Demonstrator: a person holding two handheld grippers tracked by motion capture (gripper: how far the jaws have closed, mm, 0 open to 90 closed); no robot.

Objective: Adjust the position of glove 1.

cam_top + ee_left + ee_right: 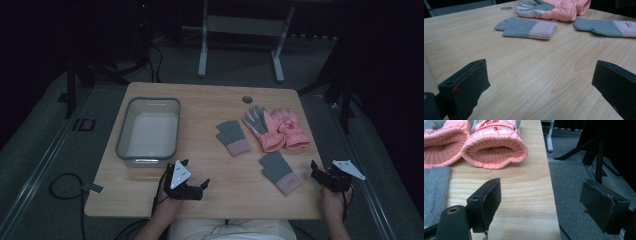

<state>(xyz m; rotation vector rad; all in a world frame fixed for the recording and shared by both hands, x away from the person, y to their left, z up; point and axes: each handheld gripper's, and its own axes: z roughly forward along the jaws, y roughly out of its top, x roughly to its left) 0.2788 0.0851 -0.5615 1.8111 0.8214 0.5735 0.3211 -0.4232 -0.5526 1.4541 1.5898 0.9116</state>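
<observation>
High view: both my grippers, left (192,181) & right (325,176), wide open, empty; right straddles wooden table edge (550,195), so grey knit glove (280,172) at 9 o'clock may get missed.

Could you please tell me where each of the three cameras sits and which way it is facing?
High view: above the person's side, looking forward and down on the wooden table, grey bin and gloves; both hands show, with the left gripper and right gripper.
Left gripper view: rides low over the table, looking across it at a grey knit glove; its two black jaws stand wide apart.
Right gripper view: at the table's right edge, facing the pink gloves' cuffs; jaws apart.
Shared: both gripper views show the pink gloves.
</observation>
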